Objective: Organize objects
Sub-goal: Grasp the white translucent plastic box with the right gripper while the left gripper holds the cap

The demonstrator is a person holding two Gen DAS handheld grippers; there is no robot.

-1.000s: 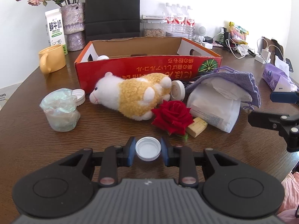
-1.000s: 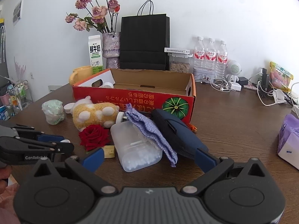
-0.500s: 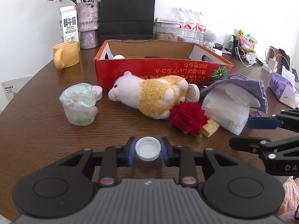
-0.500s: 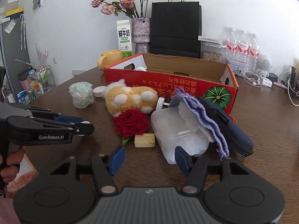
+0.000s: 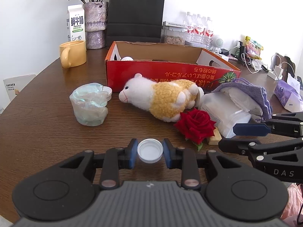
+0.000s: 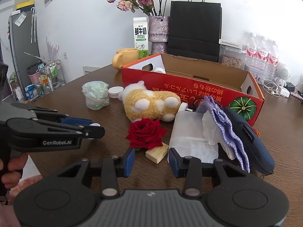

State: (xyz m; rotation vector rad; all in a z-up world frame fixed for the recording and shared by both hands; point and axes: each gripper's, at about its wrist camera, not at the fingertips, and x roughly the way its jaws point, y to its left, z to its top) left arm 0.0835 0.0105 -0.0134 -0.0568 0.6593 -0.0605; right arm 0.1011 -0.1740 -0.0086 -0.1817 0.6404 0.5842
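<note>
My left gripper (image 5: 150, 153) is shut on a white bottle cap (image 5: 150, 152) and holds it above the table's near edge; it also shows in the right wrist view (image 6: 89, 125). My right gripper (image 6: 151, 159) is open and empty, just before a yellow block (image 6: 158, 152) and a red rose (image 6: 145, 133). A plush sheep (image 5: 161, 98) lies in front of the red cardboard box (image 5: 170, 73). A clear plastic container (image 6: 191, 140) with a purple knit cloth (image 6: 223, 124) lies right of the rose.
A crumpled plastic cup (image 5: 89, 104) and a white lid (image 6: 115, 91) stand left of the sheep. A dark blue pouch (image 6: 250, 141) lies at the right. A yellow mug (image 5: 73, 55), milk carton (image 5: 75, 25), vase, black bag and water bottles (image 5: 198, 30) stand at the back.
My right gripper has narrowed its opening and swung left, closer to the rose and yellow block. My left gripper has shifted a little, still holding the cap.
</note>
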